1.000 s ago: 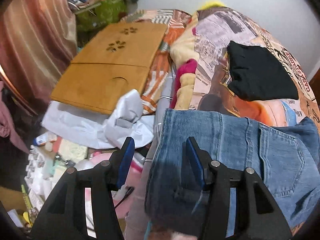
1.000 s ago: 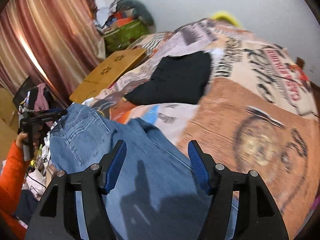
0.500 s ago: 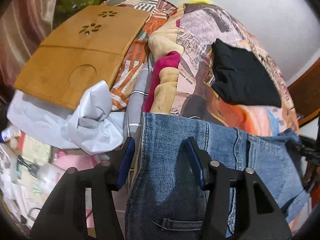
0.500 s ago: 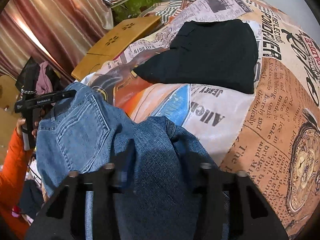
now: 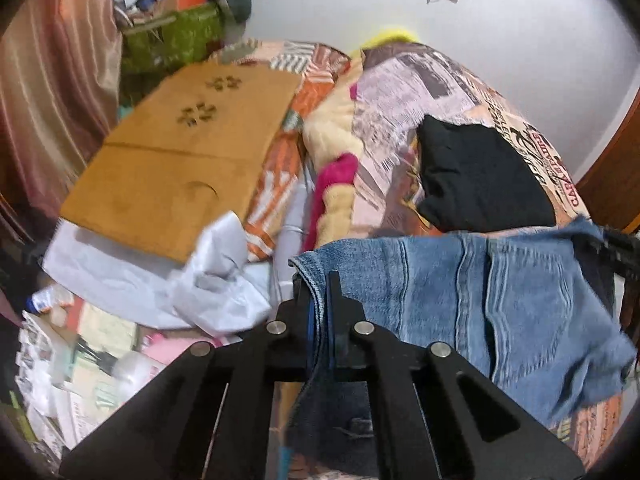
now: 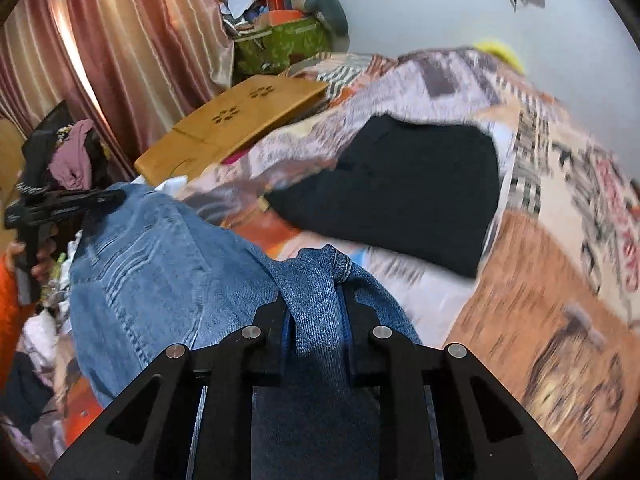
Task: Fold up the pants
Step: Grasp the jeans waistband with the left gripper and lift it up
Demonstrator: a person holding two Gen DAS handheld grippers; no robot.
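Note:
Blue jeans (image 5: 480, 292) hang spread between my two grippers above the printed bed cover (image 6: 540, 280). In the left wrist view my left gripper (image 5: 318, 280) is shut on the jeans' left edge, with a thin fold of denim pinched between its pads. In the right wrist view my right gripper (image 6: 316, 300) has a thick bunch of the jeans (image 6: 160, 272) between its pads, and its jaws are closing on it. The left gripper (image 6: 60, 204) shows there at the far left, held by a hand (image 6: 40, 264) in an orange sleeve. A back pocket faces the cameras.
A folded black garment (image 5: 480, 176) lies on the bed beyond the jeans. A wooden lap table (image 5: 180, 160) rests at the bed's left side, with a white plastic bag (image 5: 216, 280) below it. Clutter covers the floor at left. Curtains (image 6: 120, 40) hang behind.
Both grippers stood open over the jeans and have closed on them. The denim now hangs stretched between them, raised off the bed. The right wrist view has pulled back from the black garment.

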